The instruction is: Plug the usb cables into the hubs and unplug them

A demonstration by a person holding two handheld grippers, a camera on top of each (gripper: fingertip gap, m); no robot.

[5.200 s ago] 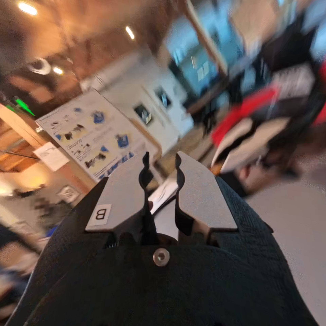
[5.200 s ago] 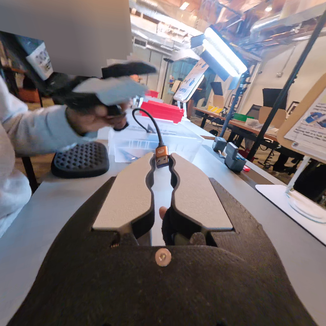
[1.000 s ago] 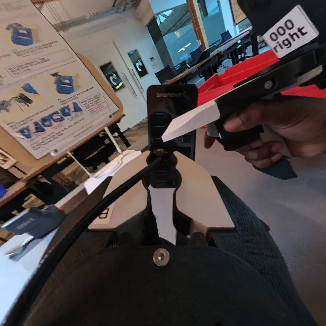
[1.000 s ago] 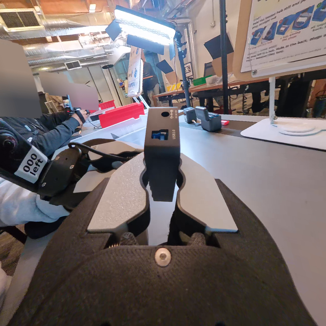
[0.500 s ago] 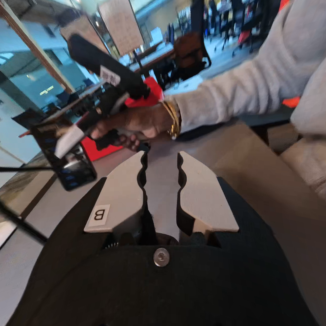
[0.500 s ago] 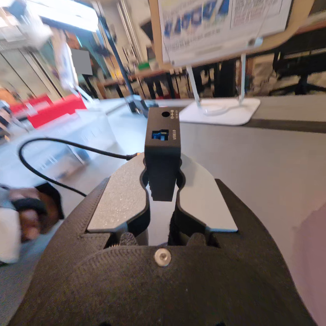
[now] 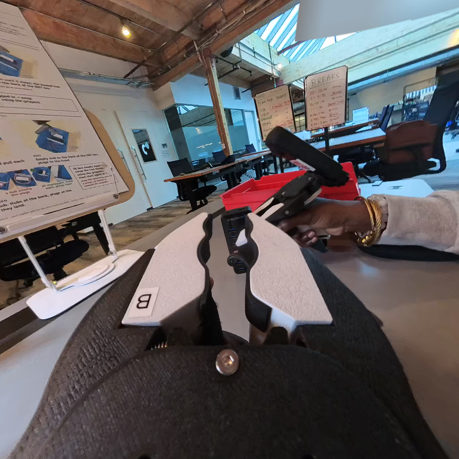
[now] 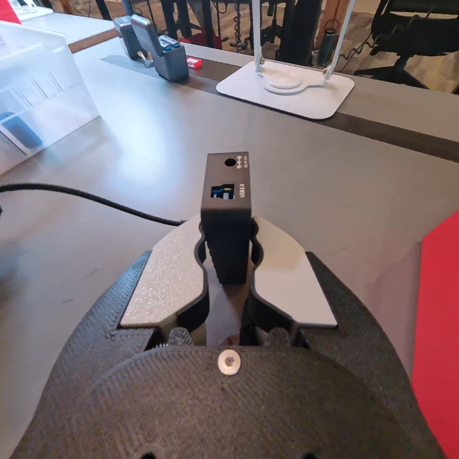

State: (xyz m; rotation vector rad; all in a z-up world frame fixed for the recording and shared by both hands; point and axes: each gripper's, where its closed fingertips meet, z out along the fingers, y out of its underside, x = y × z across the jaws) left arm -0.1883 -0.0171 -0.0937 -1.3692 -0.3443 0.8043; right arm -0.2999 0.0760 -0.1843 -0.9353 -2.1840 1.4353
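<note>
Hub (image 8: 227, 218) first: we see the black block standing upright, pinched between the fingertips of the right gripper (image 8: 227, 238), port end up, above the grey table (image 8: 323, 198). Black cable (image 8: 87, 198) trails left from beside it. Our left gripper (image 7: 227, 238) hangs parted and empty, looking straight at that hub (image 7: 236, 238).
</note>
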